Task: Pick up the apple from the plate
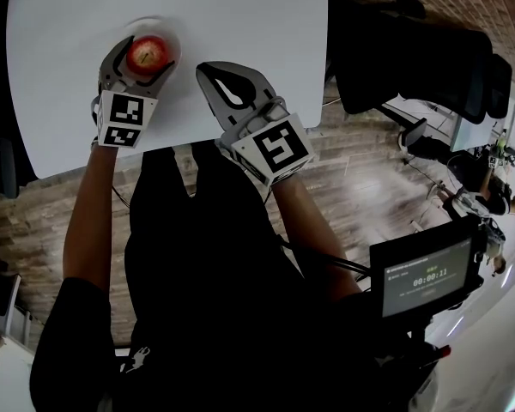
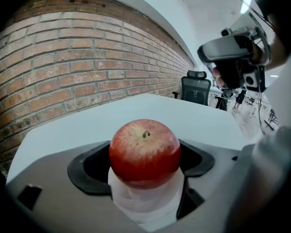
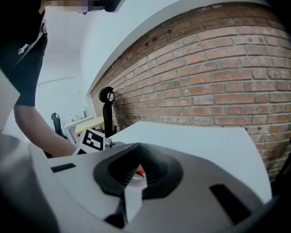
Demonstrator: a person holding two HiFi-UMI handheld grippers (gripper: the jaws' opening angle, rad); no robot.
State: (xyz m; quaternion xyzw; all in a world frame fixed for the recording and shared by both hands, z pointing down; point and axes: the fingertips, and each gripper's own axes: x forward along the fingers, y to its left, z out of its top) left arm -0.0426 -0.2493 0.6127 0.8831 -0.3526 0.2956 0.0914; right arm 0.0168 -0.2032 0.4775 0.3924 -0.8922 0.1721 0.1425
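A red apple (image 1: pixel 148 54) (image 2: pixel 144 152) sits on a small white plate (image 1: pixel 172 34) (image 2: pixel 145 205) near the front left of the white table (image 1: pixel 240 15). My left gripper (image 1: pixel 148 48) (image 2: pixel 144 159) reaches around it, one jaw on each side, and the black pads lie against the apple's flanks with no gap showing. My right gripper (image 1: pixel 209 72) (image 3: pixel 135 173) rests on the table just right of the plate, its jaws together with nothing in them. Through the slit between them a sliver of the apple (image 3: pixel 139 170) shows.
A brick wall (image 2: pixel 63 67) stands behind the table. Black office chairs (image 1: pixel 412 50) (image 2: pixel 196 89) stand at the table's right side. A small screen (image 1: pixel 425 275) hangs at my right hip. The floor is wood.
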